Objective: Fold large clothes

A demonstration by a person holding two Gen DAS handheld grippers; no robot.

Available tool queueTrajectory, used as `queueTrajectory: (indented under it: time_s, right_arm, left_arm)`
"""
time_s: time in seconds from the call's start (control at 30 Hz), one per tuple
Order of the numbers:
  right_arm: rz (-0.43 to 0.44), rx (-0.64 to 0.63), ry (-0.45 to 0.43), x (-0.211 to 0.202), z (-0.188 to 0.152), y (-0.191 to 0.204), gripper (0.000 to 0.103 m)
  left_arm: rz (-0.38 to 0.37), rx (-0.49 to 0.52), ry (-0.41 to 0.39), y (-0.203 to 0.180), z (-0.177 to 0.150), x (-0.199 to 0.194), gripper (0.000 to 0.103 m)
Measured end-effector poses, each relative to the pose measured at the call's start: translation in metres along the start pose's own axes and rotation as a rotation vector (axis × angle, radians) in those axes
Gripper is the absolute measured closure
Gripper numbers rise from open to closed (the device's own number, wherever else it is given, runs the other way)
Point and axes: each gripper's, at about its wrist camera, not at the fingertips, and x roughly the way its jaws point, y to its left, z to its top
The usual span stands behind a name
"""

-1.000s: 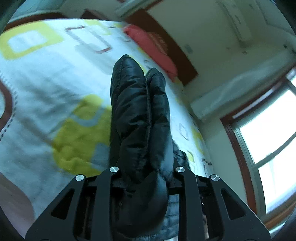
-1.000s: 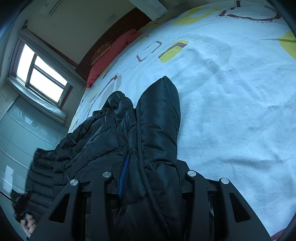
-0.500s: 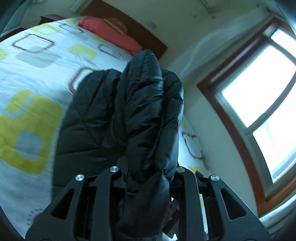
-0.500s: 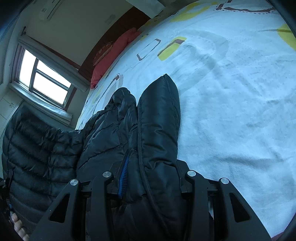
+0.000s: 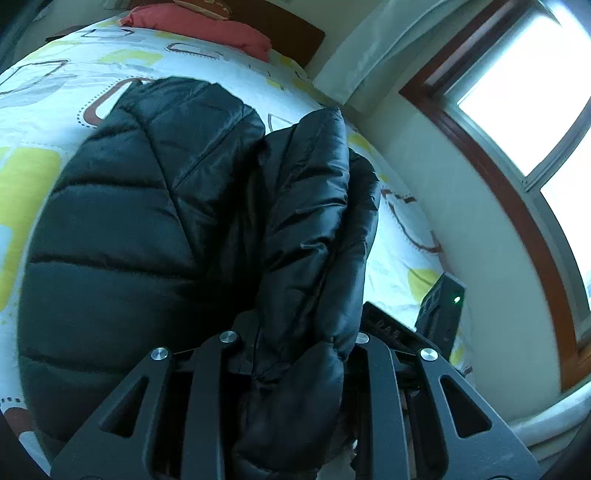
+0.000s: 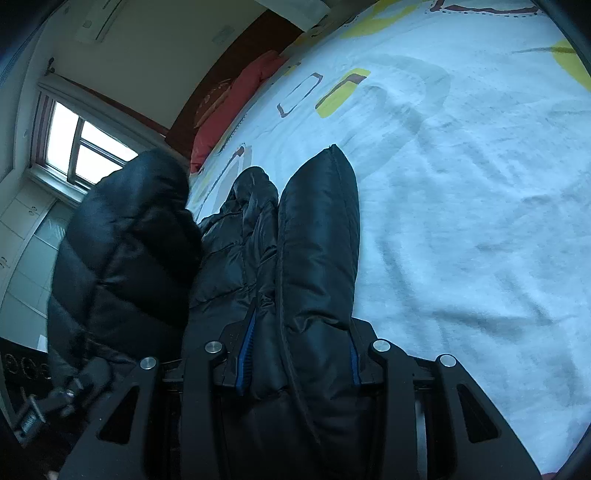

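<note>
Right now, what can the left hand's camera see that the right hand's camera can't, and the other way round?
Only the left wrist view shows the broad quilted panel of the jacket spread over the bed.

Only the right wrist view shows a wide bare stretch of the bedspread and the wall-mounted air conditioner.

Both show the black puffer jacket clamped in a gripper, the red pillow, the window.

A bed [image 6: 461,184] in a white patterned cover fills the room. At its head — red pillows [image 5: 207,27] against a dark headboard [image 5: 295,33]. Beside it, a bright wood-framed window [image 5: 517,110].
</note>
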Motion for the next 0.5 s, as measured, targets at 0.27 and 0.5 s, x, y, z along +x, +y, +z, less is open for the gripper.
queueTrajectory:
  time_s: [0.27, 0.5]
  right_arm:
    - [0.006, 0.002, -0.012, -0.003, -0.005, -0.001, 0.066]
    - [-0.004, 0.001, -0.016, -0.007, -0.008, 0.001, 0.066]
  left_arm:
    - [0.013, 0.046, 0.005, 0.0, -0.007, 0.03, 0.08]
    - [0.022, 0.075, -0.011, 0.004, -0.014, 0.027, 0.08]
